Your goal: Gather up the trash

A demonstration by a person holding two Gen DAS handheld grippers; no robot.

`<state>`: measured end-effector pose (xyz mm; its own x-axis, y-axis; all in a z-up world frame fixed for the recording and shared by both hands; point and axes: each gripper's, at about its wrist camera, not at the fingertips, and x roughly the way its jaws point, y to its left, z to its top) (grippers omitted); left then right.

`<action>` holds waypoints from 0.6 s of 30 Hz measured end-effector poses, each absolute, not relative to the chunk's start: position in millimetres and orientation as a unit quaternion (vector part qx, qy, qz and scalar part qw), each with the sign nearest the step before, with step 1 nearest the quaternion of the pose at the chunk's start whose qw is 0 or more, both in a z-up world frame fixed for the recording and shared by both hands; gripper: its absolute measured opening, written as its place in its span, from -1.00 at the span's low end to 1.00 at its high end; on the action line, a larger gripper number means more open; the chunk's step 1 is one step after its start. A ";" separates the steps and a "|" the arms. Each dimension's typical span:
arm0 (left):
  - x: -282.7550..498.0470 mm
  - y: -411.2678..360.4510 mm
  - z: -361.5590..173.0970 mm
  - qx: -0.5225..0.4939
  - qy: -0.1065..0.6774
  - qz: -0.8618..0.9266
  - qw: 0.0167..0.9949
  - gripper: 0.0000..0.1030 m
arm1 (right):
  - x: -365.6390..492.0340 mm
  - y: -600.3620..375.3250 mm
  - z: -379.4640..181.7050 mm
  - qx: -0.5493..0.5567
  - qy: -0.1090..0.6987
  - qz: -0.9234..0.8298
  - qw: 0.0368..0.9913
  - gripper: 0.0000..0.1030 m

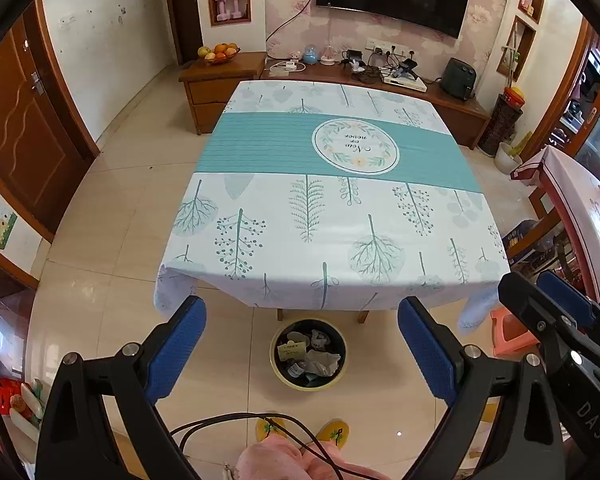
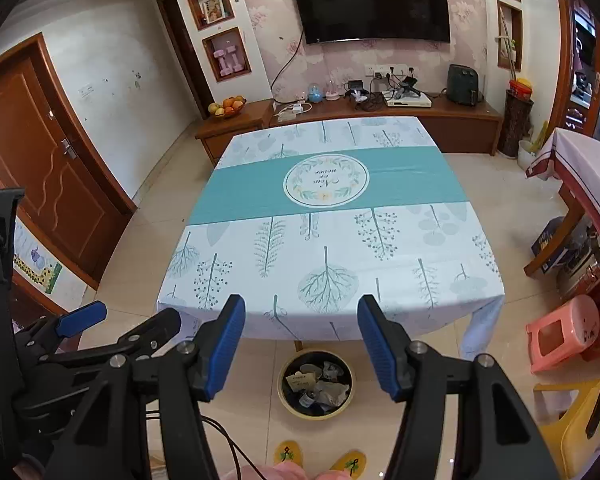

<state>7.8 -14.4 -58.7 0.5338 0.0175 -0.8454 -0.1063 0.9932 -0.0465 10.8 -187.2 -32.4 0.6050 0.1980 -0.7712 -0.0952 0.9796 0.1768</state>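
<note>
A round trash bin (image 1: 278, 370) with a yellowish rim stands on the floor tiles just under the table's near edge, also seen in the right wrist view as the bin (image 2: 288, 402). It holds crumpled paper (image 1: 320, 360), a small bottle and a labelled packet. My left gripper (image 1: 302, 306) hangs above the bin, open, with nothing between its blue pads. My right gripper (image 2: 301, 306) is beside it, also open and holding nothing. Each shows in the other's view: the right gripper (image 1: 528, 280) at the right edge, the left gripper (image 2: 136, 314) at the left.
The table (image 1: 260, 200) wears a white and teal leaf-print cloth. A pink stool (image 2: 560, 338) and a yellow chair (image 2: 576, 420) stand at the right by a second table (image 2: 588, 168). A wooden cabinet (image 2: 380, 120) lines the far wall. Yellow slippers (image 2: 288, 454) and a cable (image 1: 236, 418) lie near me.
</note>
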 end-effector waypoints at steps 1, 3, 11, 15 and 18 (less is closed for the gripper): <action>7.9 -15.5 -58.1 -0.046 0.481 0.037 0.875 0.86 | 10.9 -187.6 -32.6 0.059 0.436 0.082 0.894 0.14; 8.0 -17.4 -57.4 -0.046 0.479 0.038 0.876 0.86 | 11.4 -189.8 -32.1 0.060 0.435 0.083 0.894 0.14; 7.7 -24.1 -53.5 -0.042 0.473 0.044 0.879 0.86 | 13.0 -194.6 -31.5 0.063 0.435 0.084 0.894 0.14; 7.8 -25.8 -52.6 -0.042 0.472 0.048 0.879 0.86 | 15.1 -197.7 -31.4 0.062 0.434 0.087 0.895 0.14; 9.4 -27.7 -52.5 -0.041 0.471 0.052 0.880 0.86 | 16.0 -198.7 -31.8 0.063 0.434 0.088 0.894 0.14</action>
